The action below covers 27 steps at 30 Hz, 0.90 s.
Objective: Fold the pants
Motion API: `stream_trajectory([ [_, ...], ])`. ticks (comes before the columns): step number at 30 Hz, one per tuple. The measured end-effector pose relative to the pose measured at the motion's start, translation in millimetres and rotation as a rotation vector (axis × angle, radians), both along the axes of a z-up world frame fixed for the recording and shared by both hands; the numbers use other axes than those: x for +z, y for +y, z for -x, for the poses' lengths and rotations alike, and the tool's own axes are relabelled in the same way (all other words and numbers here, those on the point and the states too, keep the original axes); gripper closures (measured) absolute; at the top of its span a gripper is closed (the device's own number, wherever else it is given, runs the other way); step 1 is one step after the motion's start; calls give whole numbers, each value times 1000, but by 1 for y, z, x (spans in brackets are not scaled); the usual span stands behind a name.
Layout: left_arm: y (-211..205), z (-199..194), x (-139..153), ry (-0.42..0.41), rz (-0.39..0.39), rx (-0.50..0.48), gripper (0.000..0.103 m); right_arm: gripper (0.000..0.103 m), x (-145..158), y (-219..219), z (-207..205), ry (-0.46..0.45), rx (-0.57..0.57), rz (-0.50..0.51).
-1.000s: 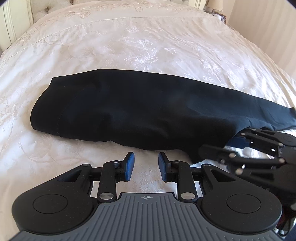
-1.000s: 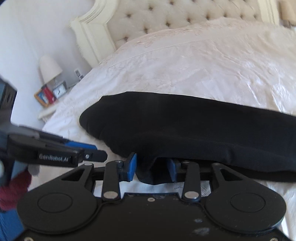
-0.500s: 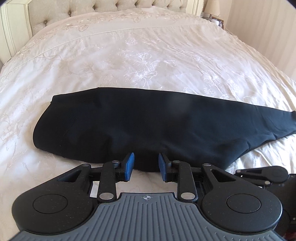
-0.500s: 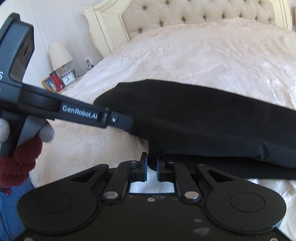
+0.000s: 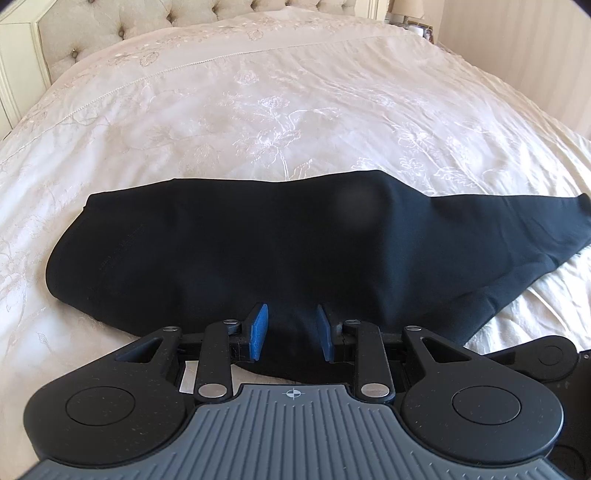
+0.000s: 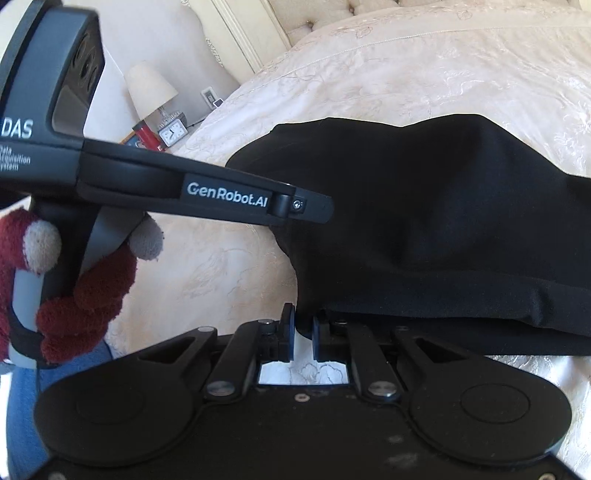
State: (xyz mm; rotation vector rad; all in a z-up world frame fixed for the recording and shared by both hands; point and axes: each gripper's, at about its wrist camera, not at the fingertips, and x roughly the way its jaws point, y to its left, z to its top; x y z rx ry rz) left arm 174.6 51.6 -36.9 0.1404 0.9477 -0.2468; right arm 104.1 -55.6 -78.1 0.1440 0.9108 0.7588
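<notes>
Smoothly draped black pants [image 5: 295, 254] lie between open left jaws; right jaws pinch their hem.

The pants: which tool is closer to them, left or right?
Right. The right tool pinches the edge of the pants; the left tool is open, its pads astride the fabric edge.

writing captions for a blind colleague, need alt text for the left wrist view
A pair of black fabric pants lies lengthwise across a cream embroidered bedspread, its near edge between the open blue-padded fingers of the left gripper. A cream tufted headboard stands behind.
</notes>
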Motion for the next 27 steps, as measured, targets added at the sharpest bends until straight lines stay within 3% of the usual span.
stream_trajectory([
  [5,-2,-13,-34,53,-60,-21,74,84,5,23,21,-131,111,228],
  [8,-2,-12,-35,45,-61,-28,74,84,26,11,33,-147,157,248],
  [12,3,-1,-12,-5,9,23,74,83,52,-38,26,-138,-49,166],
  [15,-6,11,-1,-53,42,-21,74,81,59,-78,7,-153,-300,102],
  [17,-16,19,-1,-50,45,-67,74,80,51,-94,-9,-122,-399,102],
  [19,-24,28,-10,-18,29,-120,74,80,34,-101,-21,-51,-441,140],
  [22,-39,40,-30,-3,-78,-196,73,85,-3,-101,-33,107,-444,295],
  [24,-45,47,-32,-43,-132,-221,74,85,-1,-102,-27,93,-430,304],
  [27,-43,43,-18,-60,-75,-202,74,83,23,-109,-25,27,-451,300],
])
